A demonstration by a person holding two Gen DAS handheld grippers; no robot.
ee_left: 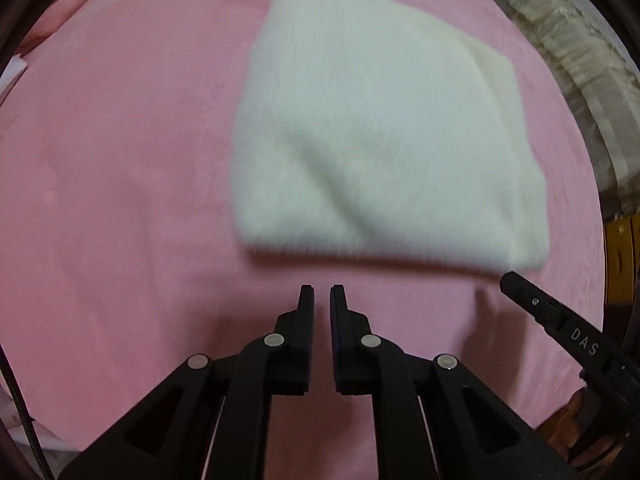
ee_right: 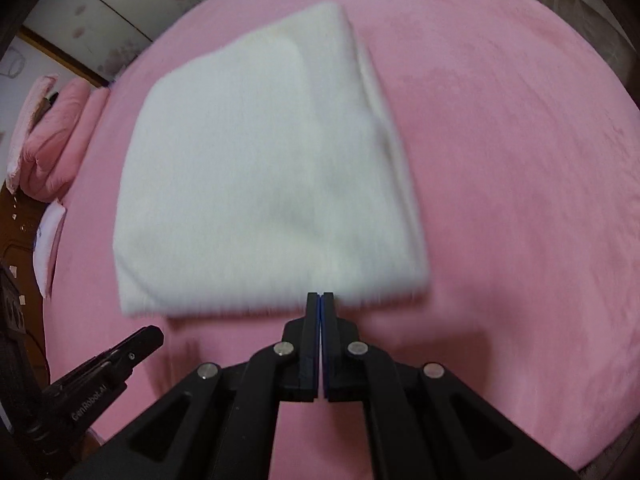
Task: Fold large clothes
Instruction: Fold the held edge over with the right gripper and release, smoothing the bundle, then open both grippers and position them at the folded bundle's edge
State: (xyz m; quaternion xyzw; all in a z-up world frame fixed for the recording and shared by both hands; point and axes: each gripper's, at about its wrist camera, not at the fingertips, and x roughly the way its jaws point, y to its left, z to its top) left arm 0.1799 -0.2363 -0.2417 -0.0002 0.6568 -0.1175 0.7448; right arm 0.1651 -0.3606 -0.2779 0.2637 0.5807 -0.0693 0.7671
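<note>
Folded white garment (ee_left: 376, 128): a thick, fluffy cream-white bundle lying flat on the pink bed cover (ee_left: 120, 160), folded into a rough rectangle with rounded corners (both views are smeared by motion blur, so the pile texture and finer creases cannot be read).
Layers: in the right wrist view a second layer shows as a narrow strip along the garment's right edge (ee_right: 384, 120), lying under the top layer.
Left gripper (ee_left: 322, 294): empty, its two black fingers drawn nearly together with only a slim gap between the ribbed pads; it sits just short of the garment's near edge, over bare pink cover, not touching the cloth.
Right gripper (ee_right: 321, 298): empty, jaws pressed almost fully together with a thin blue line of pad showing between them; its tips stand right at the garment's near edge, and whether they touch the cloth cannot be told.
Gripper positions: each shows in the other's view at a lower corner, side by side and near the same front edge of the bundle.
Surroundings: pink pillows (ee_right: 52, 136) at the far left of the bed; a pale ruffled fabric (ee_left: 560, 52) along the right side.
</note>
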